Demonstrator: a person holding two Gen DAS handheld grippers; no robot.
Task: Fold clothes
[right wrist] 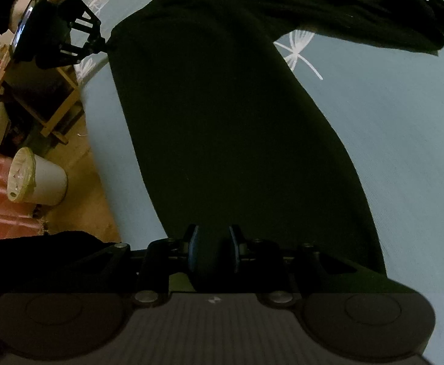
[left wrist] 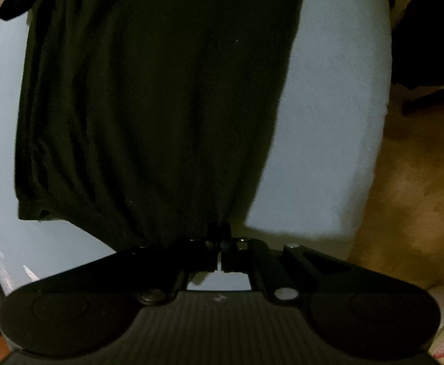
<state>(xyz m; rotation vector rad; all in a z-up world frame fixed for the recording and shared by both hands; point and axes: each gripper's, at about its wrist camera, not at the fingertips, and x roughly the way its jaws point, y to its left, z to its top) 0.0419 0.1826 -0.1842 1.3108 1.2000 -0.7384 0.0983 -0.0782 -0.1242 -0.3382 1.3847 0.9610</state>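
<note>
On the blue bed (right wrist: 389, 137), the dark garment (right wrist: 222, 121) lies long, not folded small; left tongs (left wrist: 219, 237) pinch its edge, right tongs (right wrist: 214, 246) stand spread around it

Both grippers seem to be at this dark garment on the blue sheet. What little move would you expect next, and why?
Probably closing the right gripper. Its jaws stand open around an edge of the dark garment, while the left gripper is already shut on another edge. With both edges pinched, the cloth could be lifted over the blue sheet.

No legible text, label or number anywhere.
</note>
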